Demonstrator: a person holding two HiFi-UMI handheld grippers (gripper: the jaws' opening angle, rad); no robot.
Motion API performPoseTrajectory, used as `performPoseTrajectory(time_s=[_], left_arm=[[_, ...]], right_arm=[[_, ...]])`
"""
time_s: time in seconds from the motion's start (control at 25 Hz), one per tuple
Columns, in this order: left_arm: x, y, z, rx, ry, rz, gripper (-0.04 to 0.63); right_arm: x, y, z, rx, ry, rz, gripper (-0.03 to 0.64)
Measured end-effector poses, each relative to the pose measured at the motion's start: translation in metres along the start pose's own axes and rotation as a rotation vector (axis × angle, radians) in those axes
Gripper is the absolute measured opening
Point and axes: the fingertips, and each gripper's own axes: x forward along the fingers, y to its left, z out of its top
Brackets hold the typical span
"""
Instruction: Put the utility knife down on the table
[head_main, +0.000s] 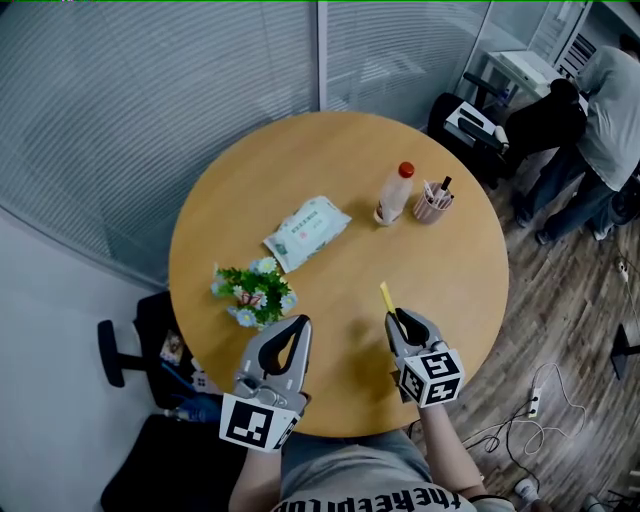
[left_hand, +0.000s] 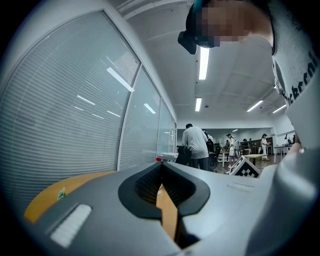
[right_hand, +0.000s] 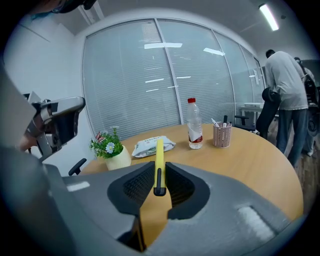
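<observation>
Utility knife (head_main: 387, 297), slim yellow plastic with a black slider, is held over the round wooden table (head_main: 440, 250), not lying on it. In the head view the right gripper (head_main: 398, 322) pinches its rear near five o'clock, tip toward twelve, probably so it can be laid flat. The left gripper (head_main: 293, 330) hovers near seven. The left gripper view shows jaws together, nothing between. The right gripper view shows jaws clamping the knife, level.

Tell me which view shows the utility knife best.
The right gripper view: the yellow utility knife stands close up, clamped in the jaws of the right gripper, black slider visible. The head view shows only its yellow end poking past the gripper. The left gripper view does not show it.
</observation>
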Motion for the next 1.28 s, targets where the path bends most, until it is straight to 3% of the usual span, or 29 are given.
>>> performPoseTrajectory(time_s=[1.28], left_arm=[[0.0,0.015,-0.018,-0.04,0.041,0.015,0.014]], right_arm=[[0.06,-0.034,-0.079,0.021,0.303,-0.069,0.067]])
